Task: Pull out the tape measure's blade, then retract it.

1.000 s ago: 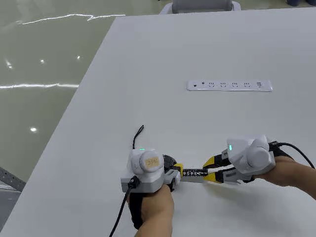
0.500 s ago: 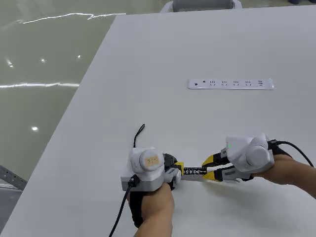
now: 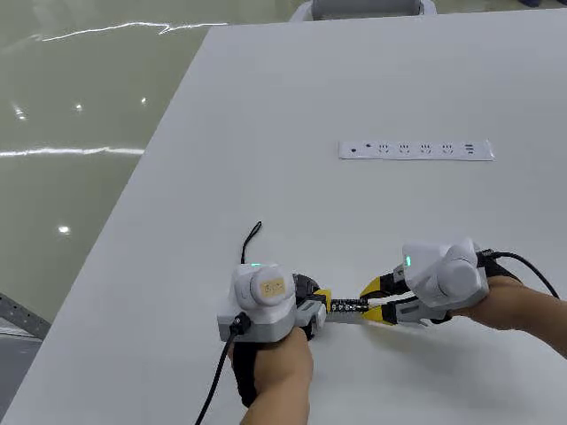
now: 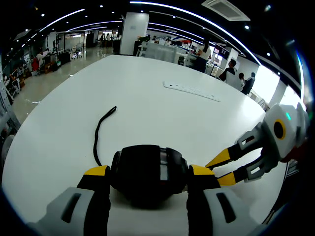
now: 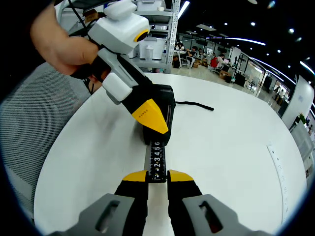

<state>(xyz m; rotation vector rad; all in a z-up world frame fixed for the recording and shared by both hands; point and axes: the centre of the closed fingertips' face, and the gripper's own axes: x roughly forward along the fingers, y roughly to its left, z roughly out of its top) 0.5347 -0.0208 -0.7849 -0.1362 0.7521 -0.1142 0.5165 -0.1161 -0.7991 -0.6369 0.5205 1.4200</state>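
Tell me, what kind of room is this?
Probably a big open office or lab: a long white table with a power strip, a shiny floor, and storage shelves and people far behind.

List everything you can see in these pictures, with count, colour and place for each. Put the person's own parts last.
table: one, white, under everything
tape measure: one, black case, near edge of table
blade: one, black with white digits, a short stretch out of the case
strap: one, black, on the table behind the case
power strip: one, white, mid-table
chair: one, grey mesh, beside the table
floor: glossy, greenish, left of the table
left gripper: white with yellow tips, shut on the tape measure
right gripper: same colours, shut on the blade
hands: two, left, right, holding the grippers
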